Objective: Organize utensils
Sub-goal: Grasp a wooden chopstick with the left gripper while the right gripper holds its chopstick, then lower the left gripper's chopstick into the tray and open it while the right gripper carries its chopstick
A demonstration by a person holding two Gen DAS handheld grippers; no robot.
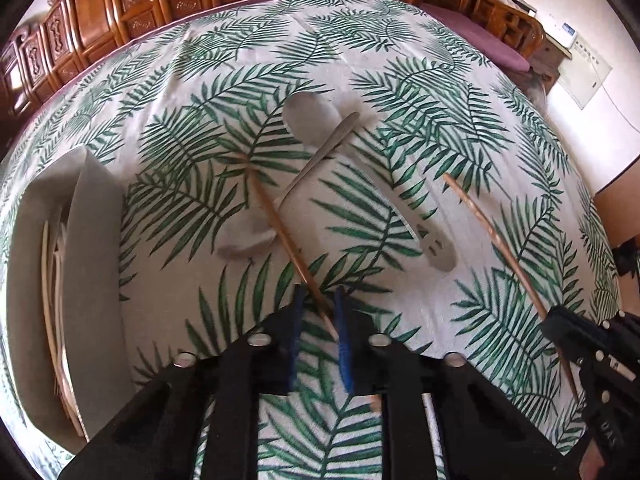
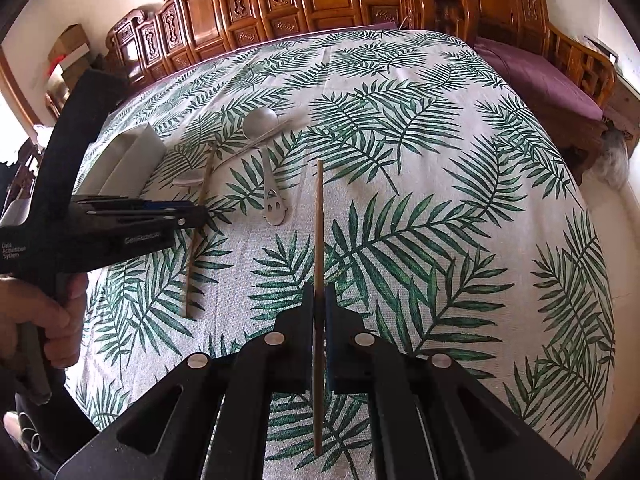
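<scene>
While the left tongs (image 1: pixel 318 308) stood nearly closed around one chopstick (image 1: pixel 280 232), that stick's long axis ran up-left from them, across a spoon (image 1: pixel 248 236) on the surface (image 1: pixel 400 208). The right tongs (image 2: pixel 319 300) clamped the second chopstick (image 2: pixel 319 220), which pointed straight ahead.

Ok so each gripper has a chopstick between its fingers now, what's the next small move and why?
Probably lift the left gripper straight up a little. Its chopstick still lies over a spoon on the tablecloth, so dragging could shift the spoon. The right gripper already holds its chopstick clear.
</scene>
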